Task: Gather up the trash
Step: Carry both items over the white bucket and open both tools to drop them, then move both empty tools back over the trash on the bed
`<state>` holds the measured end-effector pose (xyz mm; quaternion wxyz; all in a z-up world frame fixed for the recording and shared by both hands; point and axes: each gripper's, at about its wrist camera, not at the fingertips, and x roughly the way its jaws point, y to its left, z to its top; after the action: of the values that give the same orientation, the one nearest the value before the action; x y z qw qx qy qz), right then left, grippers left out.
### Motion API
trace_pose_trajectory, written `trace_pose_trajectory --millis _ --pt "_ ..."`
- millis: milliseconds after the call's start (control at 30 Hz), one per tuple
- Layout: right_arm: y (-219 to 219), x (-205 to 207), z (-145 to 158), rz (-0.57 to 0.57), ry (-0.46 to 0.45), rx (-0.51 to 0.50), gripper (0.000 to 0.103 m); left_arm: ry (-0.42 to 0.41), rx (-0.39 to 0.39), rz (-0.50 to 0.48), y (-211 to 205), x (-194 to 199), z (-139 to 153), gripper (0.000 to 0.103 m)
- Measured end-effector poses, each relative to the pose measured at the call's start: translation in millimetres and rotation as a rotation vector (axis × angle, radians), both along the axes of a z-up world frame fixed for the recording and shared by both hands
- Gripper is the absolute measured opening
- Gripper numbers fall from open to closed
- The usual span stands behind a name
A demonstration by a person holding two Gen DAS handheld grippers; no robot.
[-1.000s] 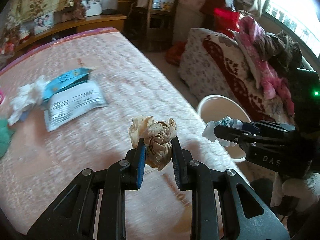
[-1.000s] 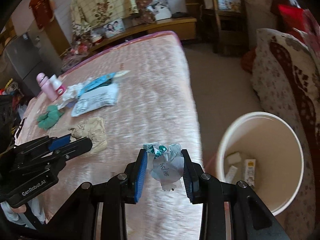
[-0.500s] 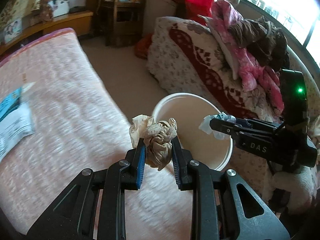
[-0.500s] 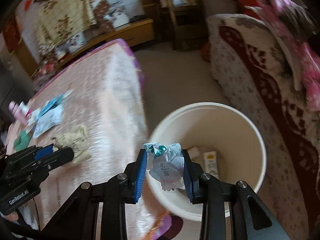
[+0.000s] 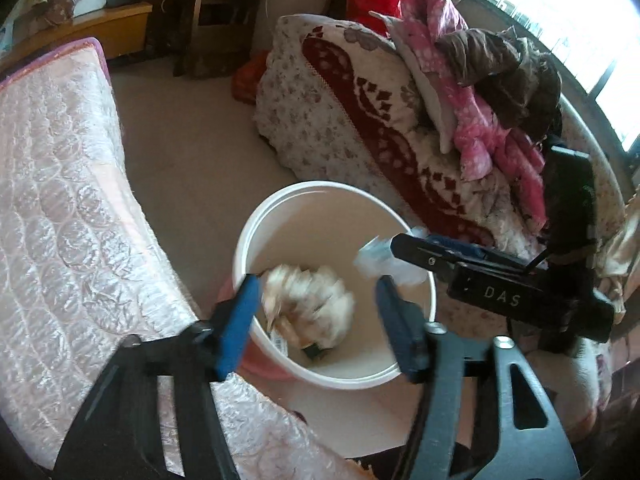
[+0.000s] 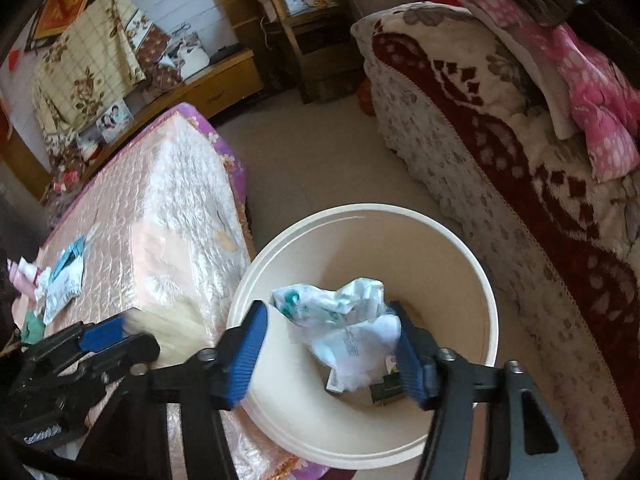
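Trash from the bed was going into the white bin [image 5: 256,232] at this moment. On the left, the quilted pink bed [image 5: 60,208] ran up to the bin's edge, and in the right wrist view a few wrappers [image 6: 64,276] lay at its far end, so by my judgement the collecting was not finished. Half a second earlier the left gripper [image 5: 316,320] had pinched the crumpled tan tissue [image 5: 308,304] over the bed's edge; now its jaws stood wide apart, and the tissue, blurred with motion, hung loose between them over the bin's mouth, apparently dropping in. Further right, the right gripper [image 6: 332,344] had likewise spread its jaws. The white printed wrapper [image 6: 352,328], clamped tight a moment before, lay between the blue pads [image 6: 248,344], near or against the right one, with clear space on the left. Whether it was already falling I could not tell. Small packets [image 6: 386,390] lay on the bin's bottom beneath it. Beyond the bin, the patterned sofa [image 6: 520,168] carried a heap of pink and brown clothes [image 5: 480,92]. Both releases happened together, which probably closed this trip.
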<state>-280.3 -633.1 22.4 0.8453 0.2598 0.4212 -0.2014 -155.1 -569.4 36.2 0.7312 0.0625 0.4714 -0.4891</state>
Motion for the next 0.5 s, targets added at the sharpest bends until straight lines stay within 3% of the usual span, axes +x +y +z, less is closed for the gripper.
trace_pose_trajectory --millis 233,500 --pt "-0.3 -0.5 -9.5 -0.014 0.0 0.024 0.062 -0.026 0.009 0.031 15.0 5.4 4.2 0.063" --pt "28.9 16.2 -7.7 0.056 0.01 0.013 0.062 -0.11 0.033 0.121 53.8 13.6 13.4 0.063"
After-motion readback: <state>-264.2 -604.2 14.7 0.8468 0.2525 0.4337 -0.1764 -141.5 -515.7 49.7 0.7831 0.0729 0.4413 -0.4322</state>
